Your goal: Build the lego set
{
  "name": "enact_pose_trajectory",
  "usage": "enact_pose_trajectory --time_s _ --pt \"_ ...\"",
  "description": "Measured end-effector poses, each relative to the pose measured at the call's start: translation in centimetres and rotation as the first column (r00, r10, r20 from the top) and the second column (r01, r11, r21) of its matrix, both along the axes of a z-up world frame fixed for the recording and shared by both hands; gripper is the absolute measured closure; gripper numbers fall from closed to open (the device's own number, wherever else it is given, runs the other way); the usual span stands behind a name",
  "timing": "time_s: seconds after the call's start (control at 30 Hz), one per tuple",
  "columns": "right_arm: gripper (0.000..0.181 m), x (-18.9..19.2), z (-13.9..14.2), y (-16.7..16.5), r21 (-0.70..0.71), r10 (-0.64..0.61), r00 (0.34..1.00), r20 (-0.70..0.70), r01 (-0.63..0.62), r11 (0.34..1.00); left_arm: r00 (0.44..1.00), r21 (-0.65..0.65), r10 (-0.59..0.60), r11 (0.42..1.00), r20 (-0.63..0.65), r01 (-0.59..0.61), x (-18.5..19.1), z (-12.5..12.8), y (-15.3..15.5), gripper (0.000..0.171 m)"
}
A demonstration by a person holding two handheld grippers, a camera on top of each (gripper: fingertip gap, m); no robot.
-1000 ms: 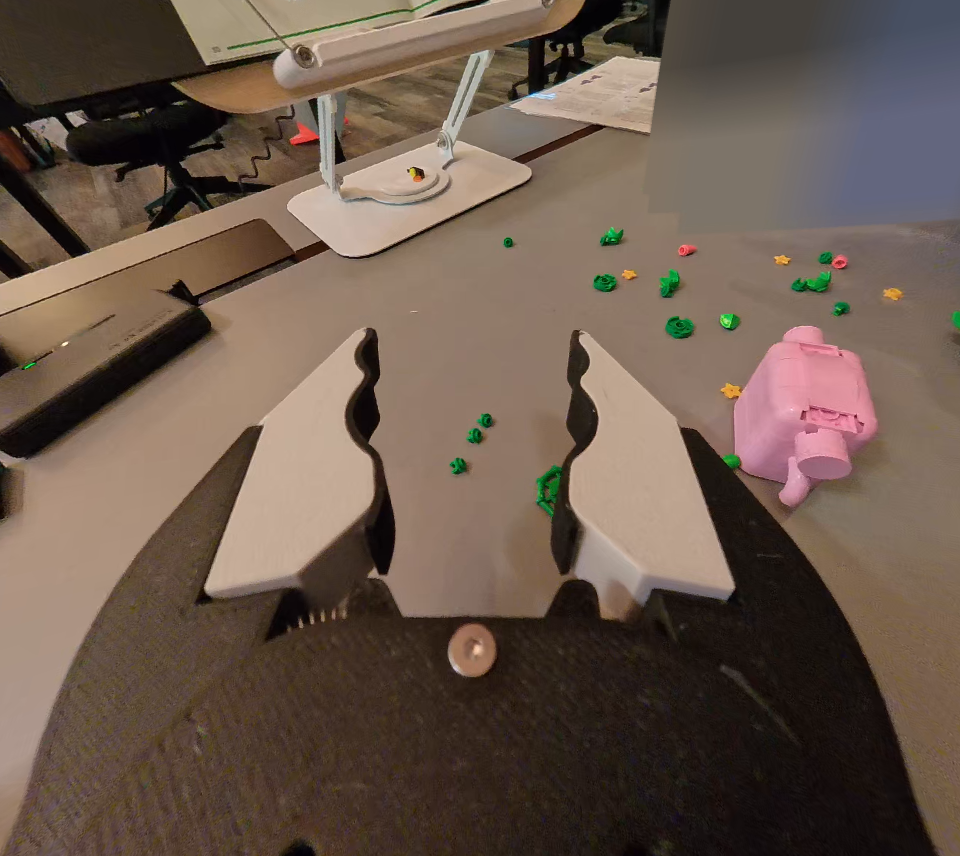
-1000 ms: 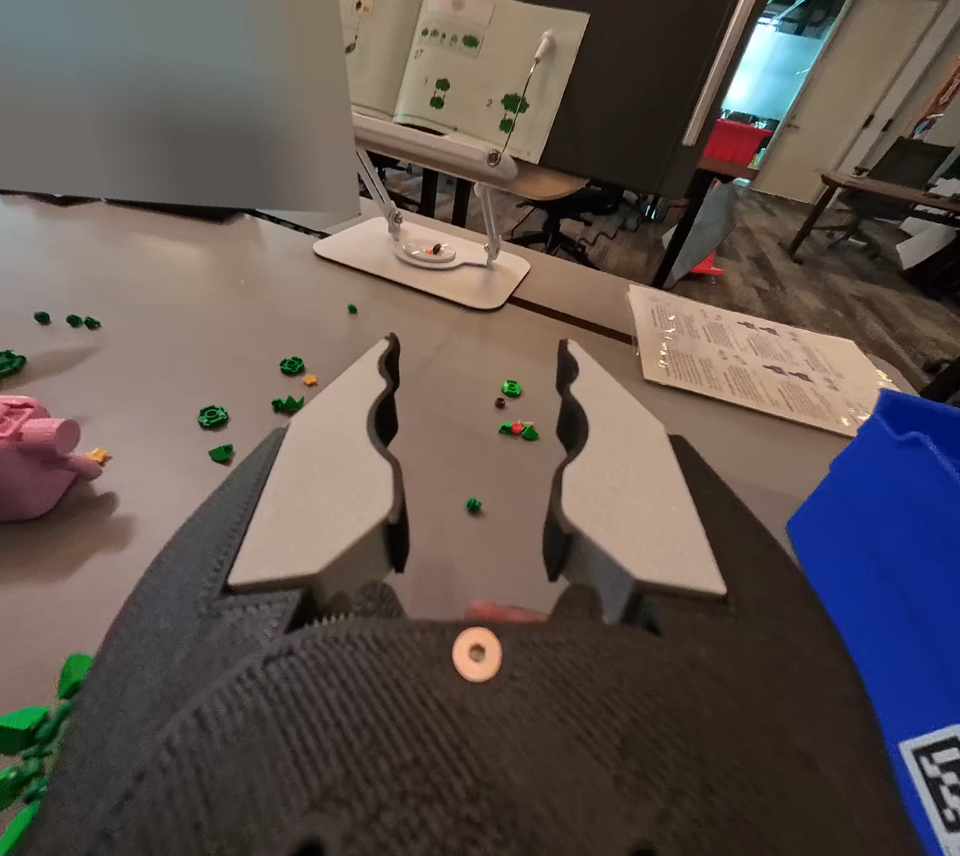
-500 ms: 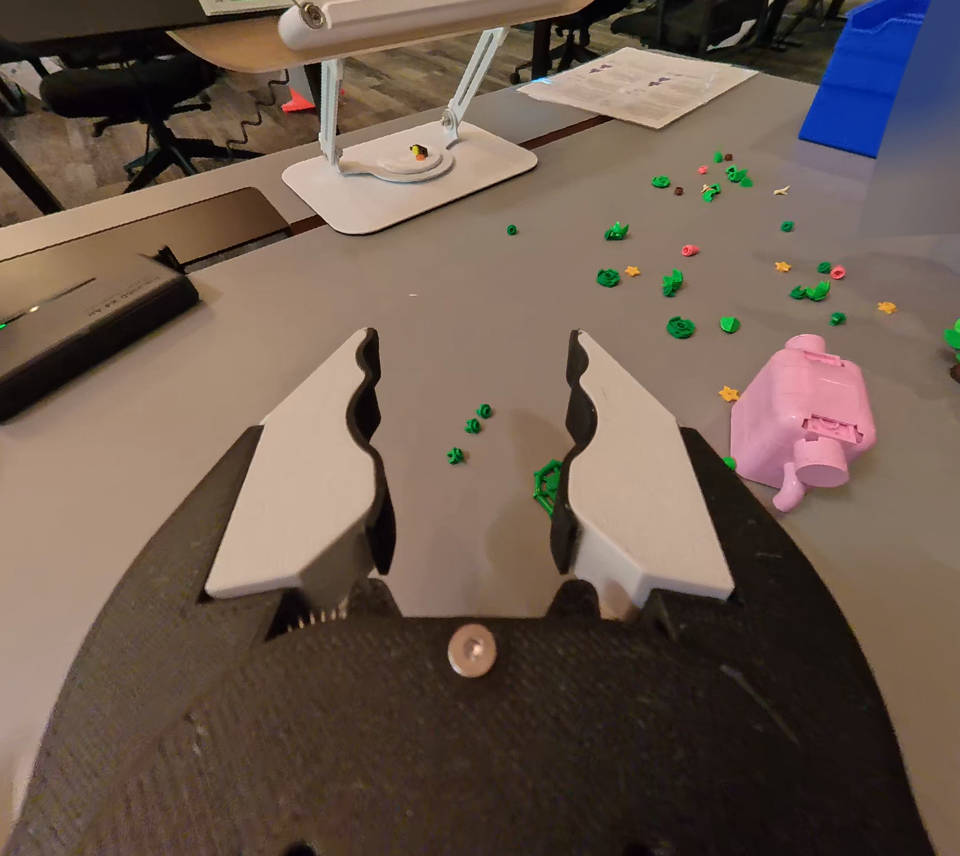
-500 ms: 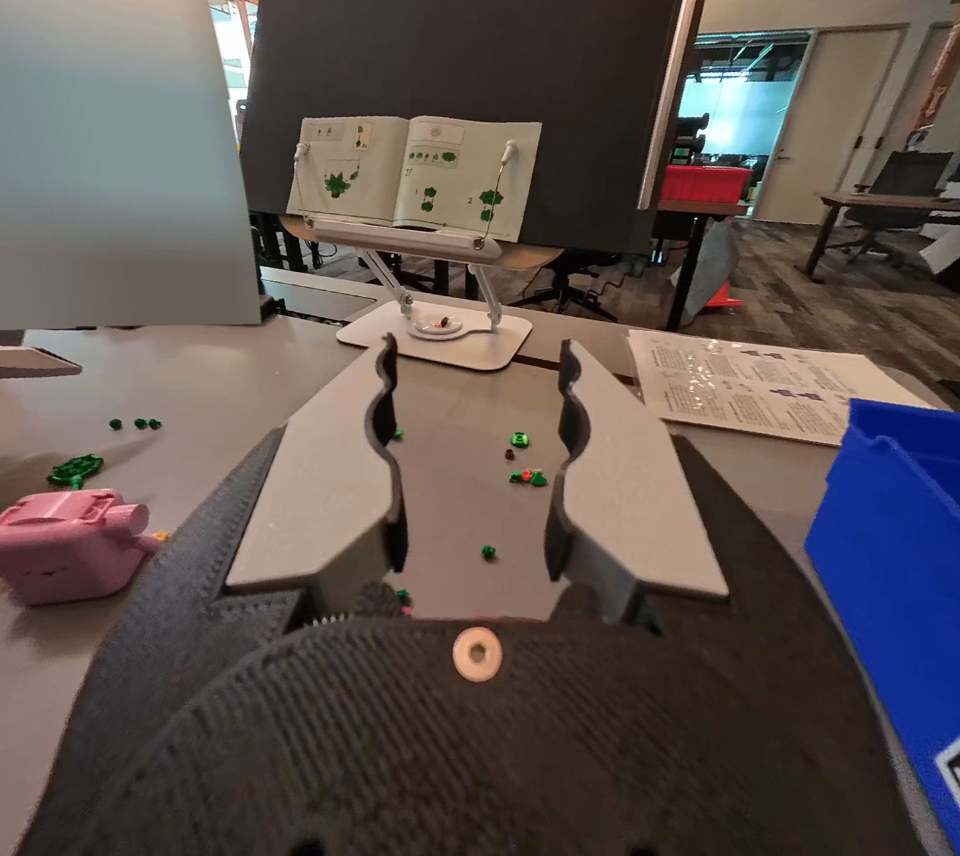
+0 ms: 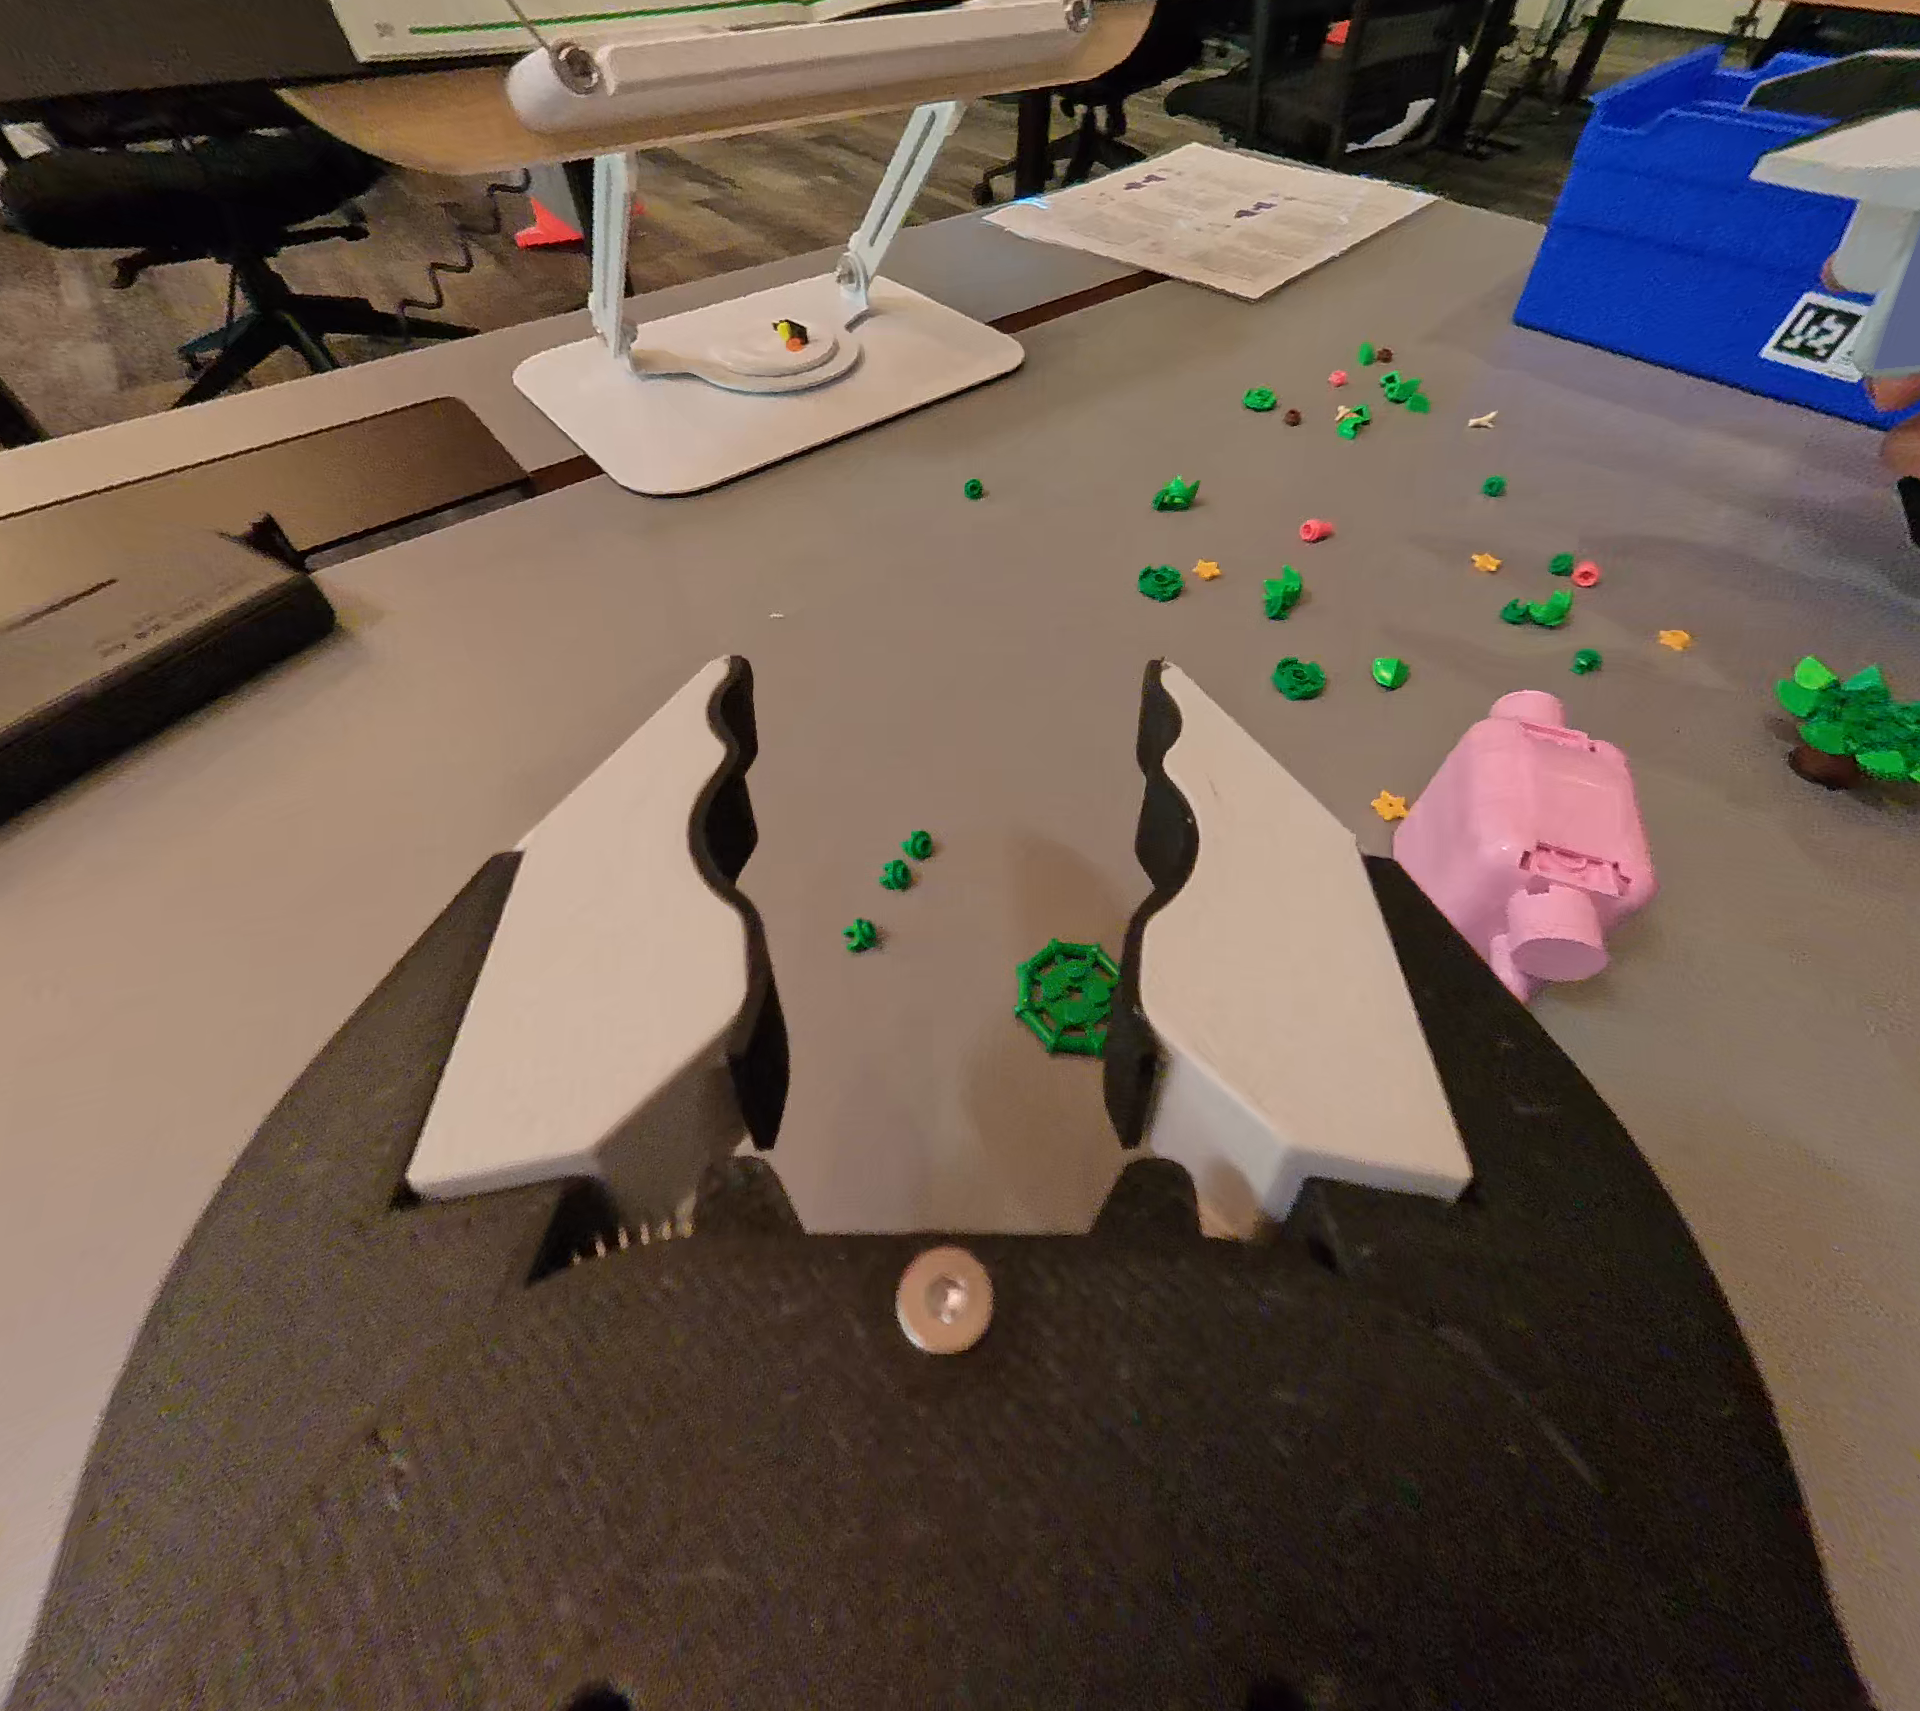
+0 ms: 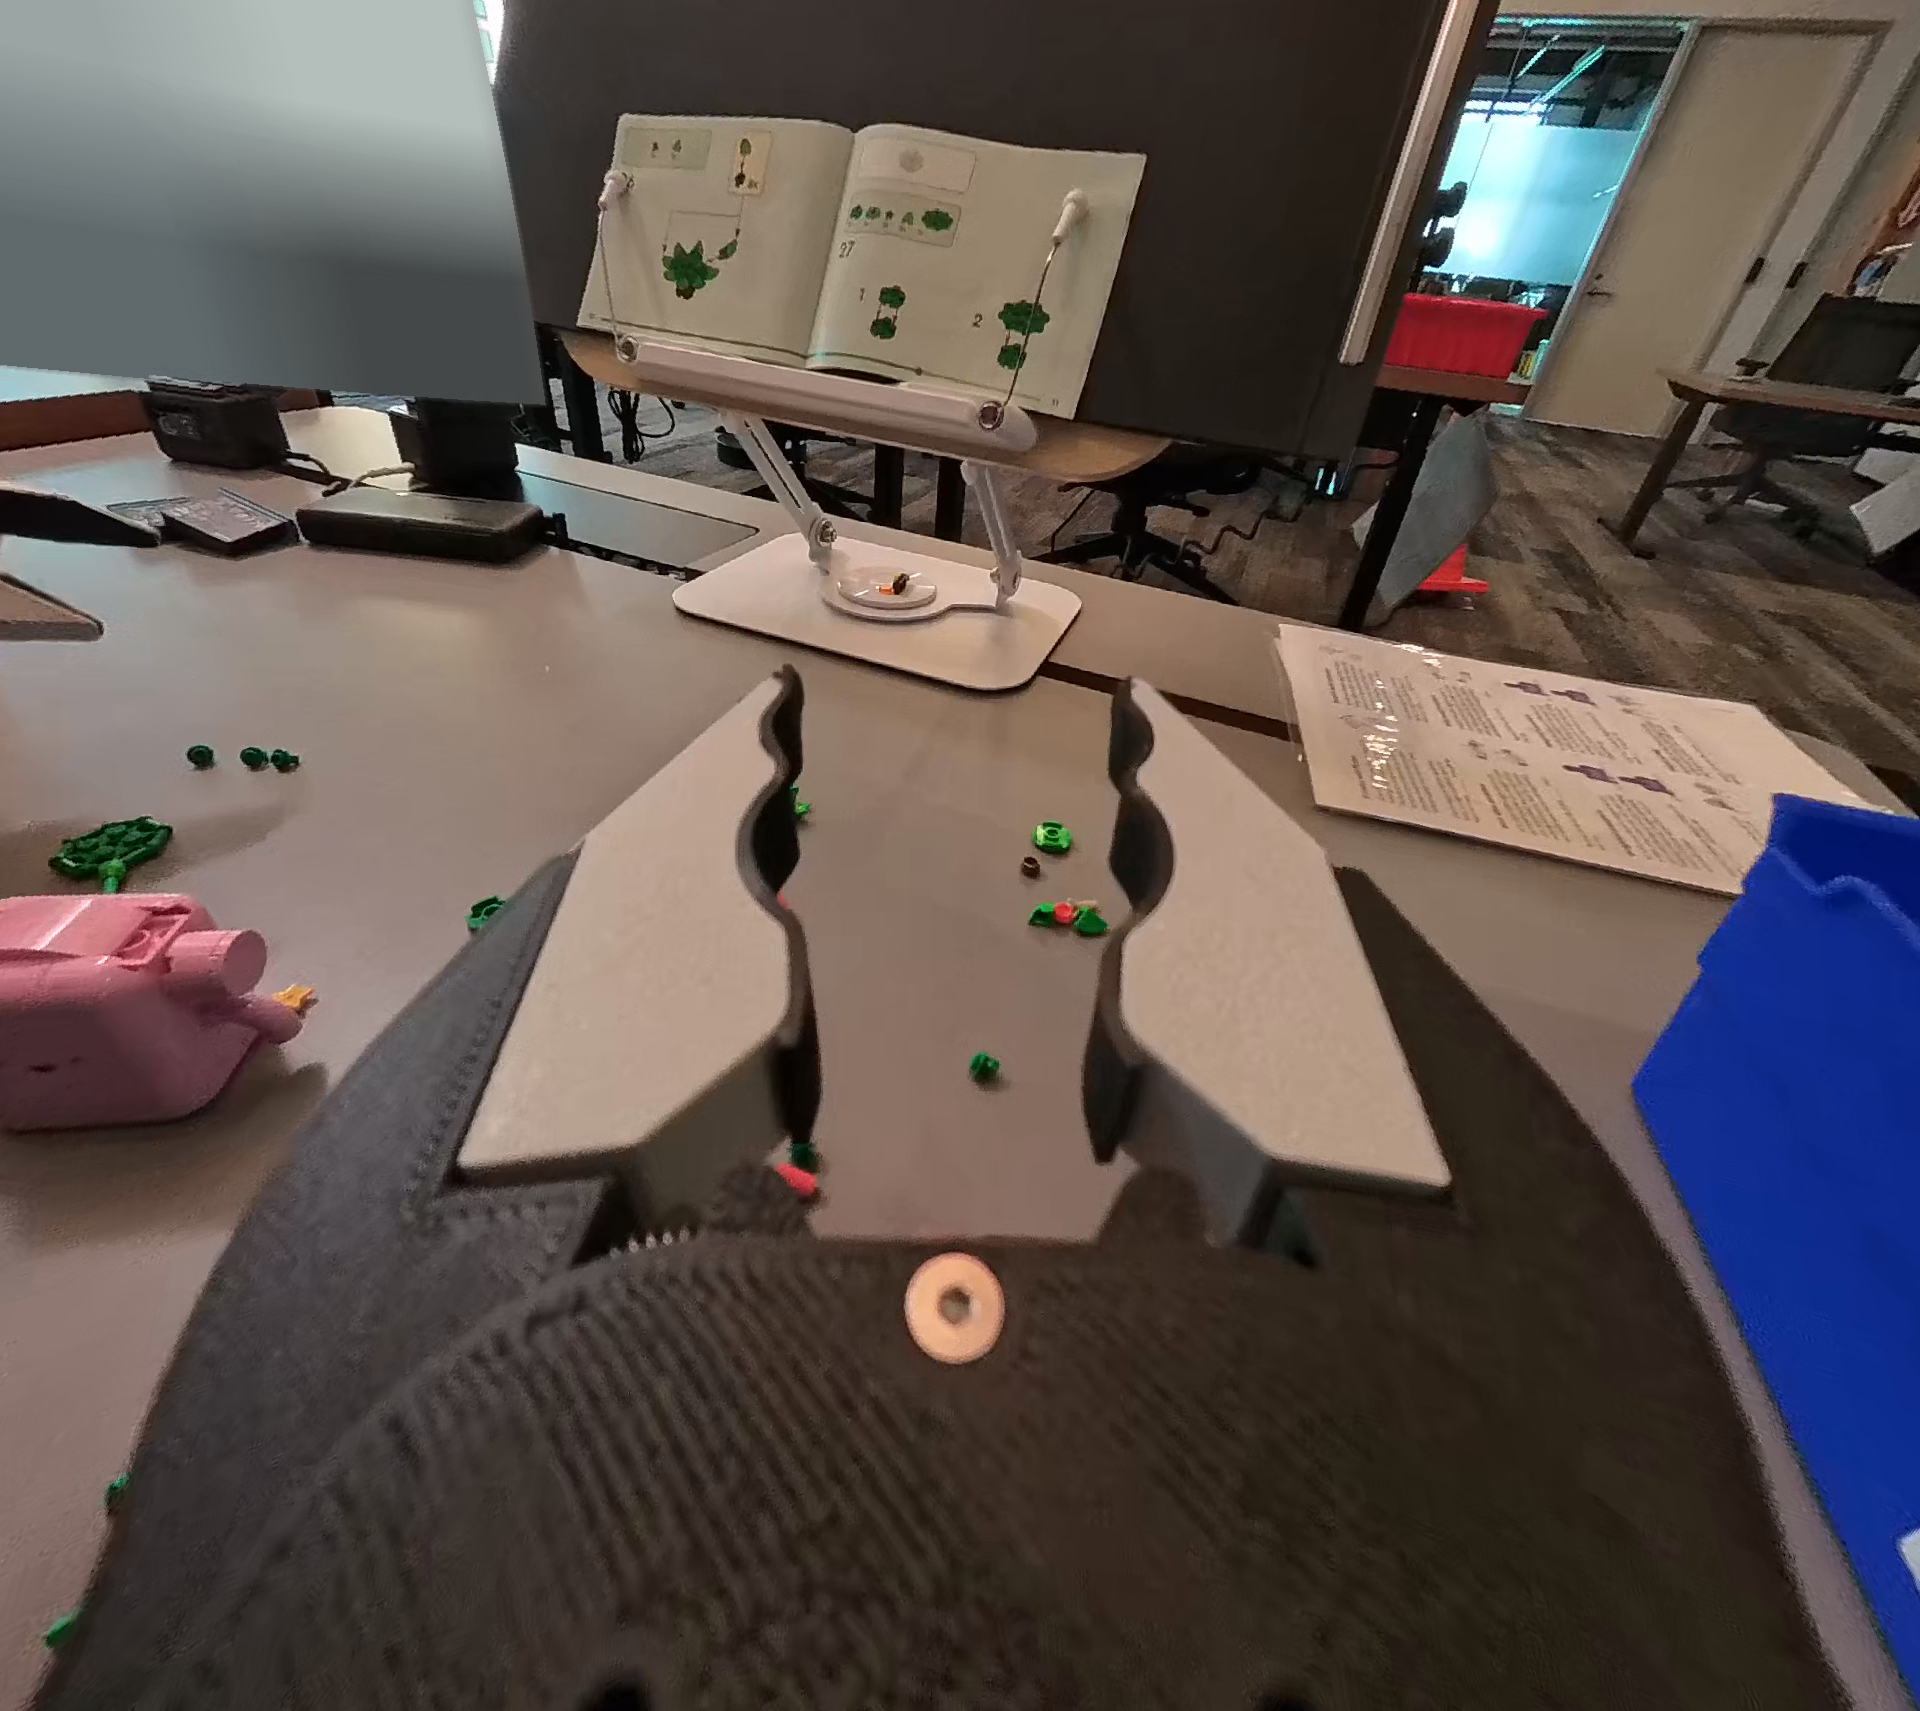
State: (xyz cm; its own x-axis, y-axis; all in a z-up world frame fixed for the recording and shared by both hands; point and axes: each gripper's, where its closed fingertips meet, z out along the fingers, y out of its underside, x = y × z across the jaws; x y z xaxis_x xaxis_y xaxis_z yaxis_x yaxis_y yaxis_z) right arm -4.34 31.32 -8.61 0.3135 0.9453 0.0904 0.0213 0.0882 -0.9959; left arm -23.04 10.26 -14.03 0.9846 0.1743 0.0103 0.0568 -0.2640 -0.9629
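Picking next piece: judging from the spread-out parts, the flat green web-shaped lego piece [image 5: 1068,996] is lying on the grey table [image 5: 623,726], low centre of the left wrist view, touching the inner edge of one finger.
Doing it well: centring it between both fingers, closing gently on its thin rim, checking the open instruction booklet on its white stand [image 6: 873,259].
Left hand-held gripper [image 5: 940,840]: gaping wide, grasping nothing.
Right hand-held gripper [image 6: 951,851]: likewise spread, empty, hovering over small green studs [image 6: 983,1065].
Pink lego watering can [image 5: 1527,840]: lying on its side, centre right.

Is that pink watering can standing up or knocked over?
Knocked over. The pink watering can lies on its side on the grey table, its round opening facing sideways rather than up.
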Motion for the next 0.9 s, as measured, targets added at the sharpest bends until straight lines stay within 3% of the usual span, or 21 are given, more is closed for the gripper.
enact_pose_trajectory --time_s 0.37,0.4,0.47,0.53,0.67,0.77,0.9 --pt "0.122 0.3 0.5 0.2 -0.013 -0.004 1.000 -0.024 0.004 1.000 0.987 0.045 -0.121 0.992 0.103 0.117 3.0 0.6 0.9 0.099" --pt "0.122 0.3 0.5 0.2 -0.016 -0.004 1.000 -0.023 0.003 1.000 0.971 0.058 -0.206 0.978 0.125 0.200 4.4 0.8 1.0 0.102" --pt "0.122 0.2 0.3 0.2 -0.017 -0.002 1.000 -0.017 0.001 1.000 0.868 0.106 -0.434 0.901 0.241 0.421 8.7 1.4 1.1 0.086" --pt "0.122 0.1 0.0 0.2 -0.014 -0.002 1.000 -0.006 0.002 1.000 0.791 0.087 -0.522 0.847 0.319 0.525 11.3 0.9 1.1 0.074" --pt "0.122 -0.2 -0.4 0.1 -0.009 0.003 1.000 0.009 -0.002 1.000 0.851 -0.109 -0.471 0.857 0.232 0.504 12.0 -2.2 1.6 0.071" --pt "0.123 -0.2 -0.4 0.0 -0.001 0.001 1.000 0.012 -0.001 1.000 0.850 -0.183 -0.466 0.839 0.247 0.513 12.8 -3.7 1.7 0.071" --pt "0.123 -0.2 -0.3 -0.1 0.003 0.006 1.000 0.010 -0.006 1.000 0.867 -0.245 -0.439 0.837 0.234 0.490 13.0 -5.0 1.9 0.097"
